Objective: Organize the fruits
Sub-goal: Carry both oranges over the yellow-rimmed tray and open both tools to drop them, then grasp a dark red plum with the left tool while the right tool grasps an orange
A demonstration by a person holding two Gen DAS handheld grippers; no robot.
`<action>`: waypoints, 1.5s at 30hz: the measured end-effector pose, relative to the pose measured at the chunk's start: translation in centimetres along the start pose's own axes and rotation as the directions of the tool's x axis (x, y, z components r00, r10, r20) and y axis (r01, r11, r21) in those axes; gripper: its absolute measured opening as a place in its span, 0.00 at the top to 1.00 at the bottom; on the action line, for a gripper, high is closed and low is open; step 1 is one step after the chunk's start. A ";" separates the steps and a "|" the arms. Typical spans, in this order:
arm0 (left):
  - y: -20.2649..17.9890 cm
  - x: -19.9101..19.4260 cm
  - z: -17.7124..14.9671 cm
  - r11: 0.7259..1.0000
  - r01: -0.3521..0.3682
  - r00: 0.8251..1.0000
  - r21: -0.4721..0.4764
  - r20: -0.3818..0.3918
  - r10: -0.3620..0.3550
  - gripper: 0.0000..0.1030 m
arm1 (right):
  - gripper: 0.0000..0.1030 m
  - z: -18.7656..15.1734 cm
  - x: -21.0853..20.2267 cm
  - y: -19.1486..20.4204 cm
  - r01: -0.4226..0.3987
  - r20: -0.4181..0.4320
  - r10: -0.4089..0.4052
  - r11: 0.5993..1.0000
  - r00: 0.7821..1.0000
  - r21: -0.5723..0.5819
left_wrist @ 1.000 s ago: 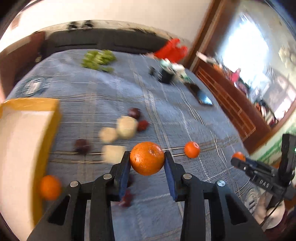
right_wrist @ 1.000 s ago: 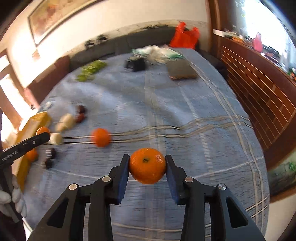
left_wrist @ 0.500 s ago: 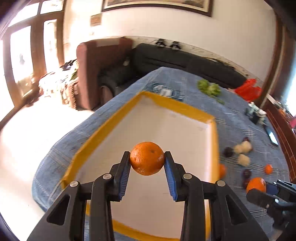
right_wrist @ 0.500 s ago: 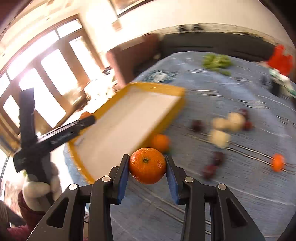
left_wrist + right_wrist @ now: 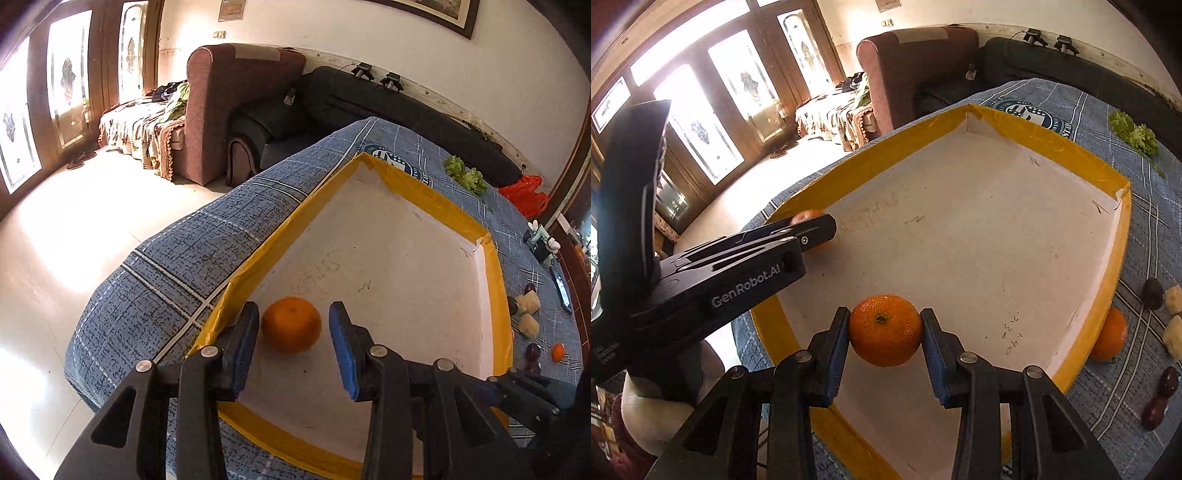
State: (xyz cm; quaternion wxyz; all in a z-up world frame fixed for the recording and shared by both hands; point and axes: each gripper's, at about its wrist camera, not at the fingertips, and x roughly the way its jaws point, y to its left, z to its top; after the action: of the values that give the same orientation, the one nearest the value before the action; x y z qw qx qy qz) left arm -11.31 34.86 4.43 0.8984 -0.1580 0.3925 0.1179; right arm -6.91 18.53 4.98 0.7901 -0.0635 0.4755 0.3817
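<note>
A white tray with a yellow rim lies on the blue checked cloth. One orange rests on the tray floor near its front left corner. My left gripper straddles it with jaws opening, and a gap shows on both sides of the fruit. In the right wrist view my right gripper is shut on a second orange, held just above the tray's near edge. The left gripper enters there from the left and mostly hides its orange.
Outside the tray's right side lie another orange, dark plums, pale fruit pieces and a small orange. Lettuce and a red bag sit further back. A brown armchair stands beyond the cloth's edge.
Both grippers swung left from the loose fruit on the cloth to over the tray. The left one came down to the tray floor and its jaws parted from its orange.
</note>
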 end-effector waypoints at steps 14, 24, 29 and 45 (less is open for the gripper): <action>-2.0 -5.7 0.8 1.000 0.018 0.991 -0.006 0.131 -0.017 0.30 | 0.55 -0.4 -6.7 -1.2 -0.017 0.150 0.007 0.998 0.989 0.068; -6.6 -6.7 0.0 0.991 0.103 0.984 0.084 0.138 -0.114 0.26 | 0.53 -4.4 -10.7 -11.0 0.102 0.149 -0.138 0.968 0.979 0.228; -7.5 -6.6 -0.2 0.988 0.112 0.984 0.110 0.127 -0.126 0.26 | 0.53 -4.7 -8.1 -10.1 0.167 0.098 -0.178 0.980 0.979 0.112; -10.3 -5.7 -0.7 0.977 0.149 0.983 0.153 0.085 -0.163 0.26 | 0.61 -3.3 -4.7 -12.4 0.069 0.081 -0.072 0.997 0.994 0.036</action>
State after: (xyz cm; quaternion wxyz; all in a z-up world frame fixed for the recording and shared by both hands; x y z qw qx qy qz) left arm -12.10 24.64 10.16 0.9321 -0.1165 0.3421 0.0254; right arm -2.24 5.74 3.70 0.8230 -0.0514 0.4461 0.3479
